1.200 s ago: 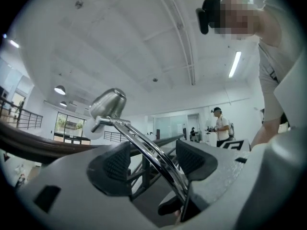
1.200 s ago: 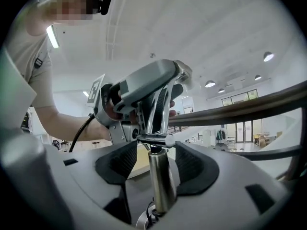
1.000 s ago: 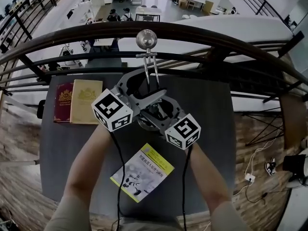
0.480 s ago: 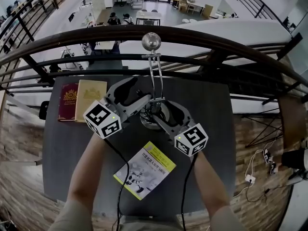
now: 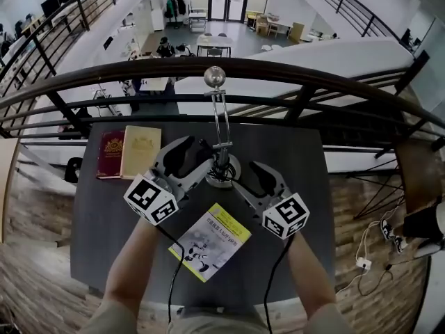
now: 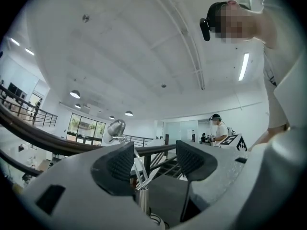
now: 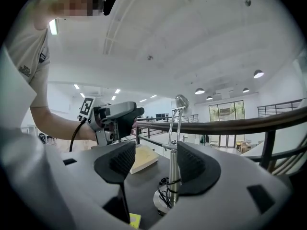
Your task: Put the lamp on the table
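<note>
The silver desk lamp [image 5: 221, 164] stands upright on the dark table [image 5: 306, 207], its round base ringed by a coiled cord and its globe head [image 5: 214, 76] up by the railing. My left gripper [image 5: 190, 158] is open just left of the base, and my right gripper [image 5: 249, 181] is open just right of it; neither touches the lamp. In the left gripper view the lamp's pole [image 6: 141, 195] shows beyond the open left gripper [image 6: 156, 162]. In the right gripper view the lamp's pole [image 7: 173, 176] rises past the open right gripper [image 7: 153, 164], with the left gripper [image 7: 117, 119] beyond.
A red book [image 5: 111, 153] and a tan book [image 5: 141, 152] lie side by side at the table's back left. A yellow booklet [image 5: 210, 241] lies near the front, between my arms. A dark curved railing [image 5: 292, 72] runs right behind the table, with a drop to a lower floor beyond.
Both grippers were closed in around the lamp's base a second ago. They have let go and drawn back toward me, left and right. The lamp now stands alone on the table.
</note>
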`<act>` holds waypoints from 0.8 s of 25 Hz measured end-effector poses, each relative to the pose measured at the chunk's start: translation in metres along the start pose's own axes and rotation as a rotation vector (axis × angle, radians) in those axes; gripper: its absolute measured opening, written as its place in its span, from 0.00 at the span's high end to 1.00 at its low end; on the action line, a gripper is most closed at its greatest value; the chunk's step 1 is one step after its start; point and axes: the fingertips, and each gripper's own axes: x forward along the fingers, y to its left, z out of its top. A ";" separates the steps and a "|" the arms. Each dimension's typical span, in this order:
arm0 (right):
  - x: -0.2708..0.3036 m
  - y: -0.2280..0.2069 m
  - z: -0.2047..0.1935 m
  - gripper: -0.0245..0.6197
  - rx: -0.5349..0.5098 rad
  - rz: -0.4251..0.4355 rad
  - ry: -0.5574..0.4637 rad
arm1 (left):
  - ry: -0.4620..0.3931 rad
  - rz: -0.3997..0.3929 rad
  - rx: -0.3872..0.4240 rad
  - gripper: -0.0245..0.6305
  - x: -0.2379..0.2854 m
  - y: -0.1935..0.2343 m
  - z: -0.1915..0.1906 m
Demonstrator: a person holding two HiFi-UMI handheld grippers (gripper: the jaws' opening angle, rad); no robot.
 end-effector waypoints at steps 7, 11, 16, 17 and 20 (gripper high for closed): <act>-0.064 0.023 0.073 0.71 -0.060 -0.037 -0.067 | 0.015 0.013 0.031 0.56 -0.026 -0.060 0.051; -0.102 0.040 0.117 0.73 -0.059 -0.003 -0.113 | 0.015 -0.079 0.075 0.56 -0.035 -0.110 0.096; -0.145 0.058 0.163 0.79 -0.048 -0.002 -0.191 | -0.039 -0.036 0.134 0.58 -0.052 -0.151 0.144; -0.152 0.061 0.171 0.80 -0.053 -0.012 -0.204 | -0.057 -0.020 0.147 0.59 -0.056 -0.158 0.153; -0.172 0.069 0.192 0.83 -0.050 -0.032 -0.243 | -0.084 0.001 0.152 0.59 -0.063 -0.177 0.173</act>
